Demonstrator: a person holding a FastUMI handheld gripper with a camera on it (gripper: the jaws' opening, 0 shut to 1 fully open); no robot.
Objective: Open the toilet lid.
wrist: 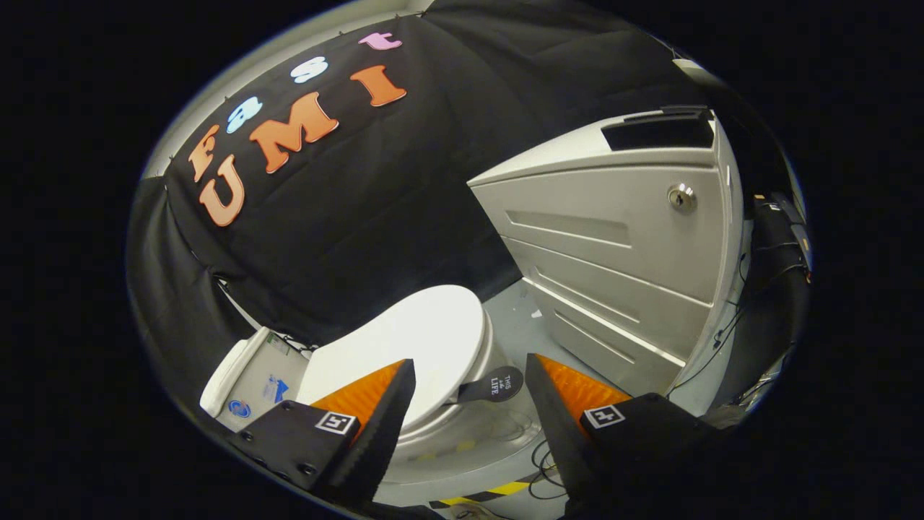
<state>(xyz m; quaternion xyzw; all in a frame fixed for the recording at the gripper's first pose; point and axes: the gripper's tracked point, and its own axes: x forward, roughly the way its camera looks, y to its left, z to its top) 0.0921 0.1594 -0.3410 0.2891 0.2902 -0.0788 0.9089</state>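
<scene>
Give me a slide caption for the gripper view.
Open gripper approaches the closed toilet lid, its dark tab handle between the jaws.

– Can you read any words here?

– Yes. The small dark round tag [498, 384] sticking out from the side of the white toilet lid [415, 347] says "THIS" and "LIFE". A tiny word sits between them, too small to read.

– Anything else?

– The white toilet tank [249, 379] has blue stickers [274, 390], but those words are too small to read.
</scene>
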